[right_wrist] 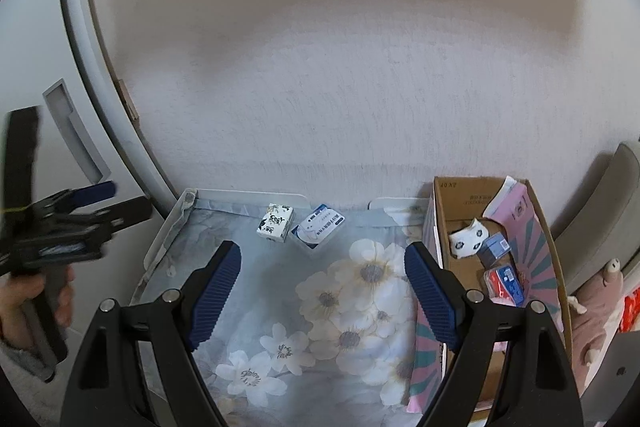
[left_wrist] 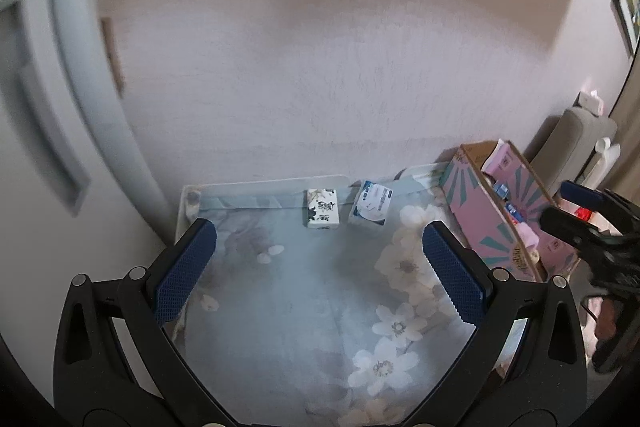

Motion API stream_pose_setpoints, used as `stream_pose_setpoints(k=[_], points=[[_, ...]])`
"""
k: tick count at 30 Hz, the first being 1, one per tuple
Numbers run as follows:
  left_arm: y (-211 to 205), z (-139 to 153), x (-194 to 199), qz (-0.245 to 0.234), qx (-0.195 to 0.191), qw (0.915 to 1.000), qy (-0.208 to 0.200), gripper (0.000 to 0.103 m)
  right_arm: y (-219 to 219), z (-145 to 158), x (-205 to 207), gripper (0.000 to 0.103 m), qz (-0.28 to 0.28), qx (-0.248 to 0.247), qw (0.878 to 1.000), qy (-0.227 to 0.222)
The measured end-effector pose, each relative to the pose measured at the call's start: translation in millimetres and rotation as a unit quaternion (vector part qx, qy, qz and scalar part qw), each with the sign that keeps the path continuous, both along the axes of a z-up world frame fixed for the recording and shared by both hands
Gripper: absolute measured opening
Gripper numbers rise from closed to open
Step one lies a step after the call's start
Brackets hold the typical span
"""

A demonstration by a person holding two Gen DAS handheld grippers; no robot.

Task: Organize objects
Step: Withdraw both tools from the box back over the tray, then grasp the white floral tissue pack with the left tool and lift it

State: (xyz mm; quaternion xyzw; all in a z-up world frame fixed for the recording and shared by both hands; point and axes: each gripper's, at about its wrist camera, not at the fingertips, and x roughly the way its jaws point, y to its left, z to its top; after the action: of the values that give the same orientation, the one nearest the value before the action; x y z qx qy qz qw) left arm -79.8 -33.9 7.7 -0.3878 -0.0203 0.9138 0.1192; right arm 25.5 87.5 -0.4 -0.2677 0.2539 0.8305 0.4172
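A white tissue pack with black print and a blue-and-white packet lie side by side at the far edge of a floral-cloth table, by the wall. A pink cardboard box stands at the right and holds a white sock, blue boxes and other small items. My left gripper is open and empty above the cloth. My right gripper is open and empty beside the box.
A white wall runs behind the table. A white door and frame stand at the left. A grey chair and a pink plush toy sit right of the box. Each gripper shows in the other's view.
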Motion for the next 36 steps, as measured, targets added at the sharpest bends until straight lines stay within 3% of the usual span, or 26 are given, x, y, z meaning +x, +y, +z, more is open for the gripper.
stream_pose_setpoints(k=[8, 13, 18, 20, 26, 33, 36], points=[[25.8, -64.9, -97.6, -0.004, -0.034, 0.9976, -0.061, 0.101, 1.6, -16.4, 1.1, 0.081, 0.008, -0.019, 1.000, 0.003], [45.5, -124.1, -146.7, -0.012, -0.056, 0.9926, -0.107, 0.091, 4.9, -37.0, -0.6, 0.081, -0.015, -0.039, 0.999, 0.003], [59.0, -163.8, -172.5, -0.024, -0.081, 0.9872, -0.135, 0.088, 4.9, -49.3, -1.7, 0.081, -0.024, -0.051, 0.998, -0.004], [62.8, -178.1, -180.7, -0.027, -0.081, 0.9848, -0.151, 0.082, 6.3, -54.6, -2.8, 0.081, -0.027, -0.055, 0.998, -0.013], [75.8, -200.9, -185.4, -0.042, -0.091, 0.9799, -0.173, 0.078, 9.7, -60.7, -3.1, 0.081, -0.035, -0.065, 0.997, -0.007], [91.8, -208.1, -180.3, -0.069, -0.100, 0.9769, -0.176, 0.046, 14.6, -64.4, -10.8, 0.081, -0.030, -0.075, 0.997, -0.005], [98.3, -206.2, -178.2, -0.077, -0.111, 0.9759, -0.171, 0.046, 13.6, -61.6, -15.1, 0.081, -0.024, -0.071, 0.997, -0.006]])
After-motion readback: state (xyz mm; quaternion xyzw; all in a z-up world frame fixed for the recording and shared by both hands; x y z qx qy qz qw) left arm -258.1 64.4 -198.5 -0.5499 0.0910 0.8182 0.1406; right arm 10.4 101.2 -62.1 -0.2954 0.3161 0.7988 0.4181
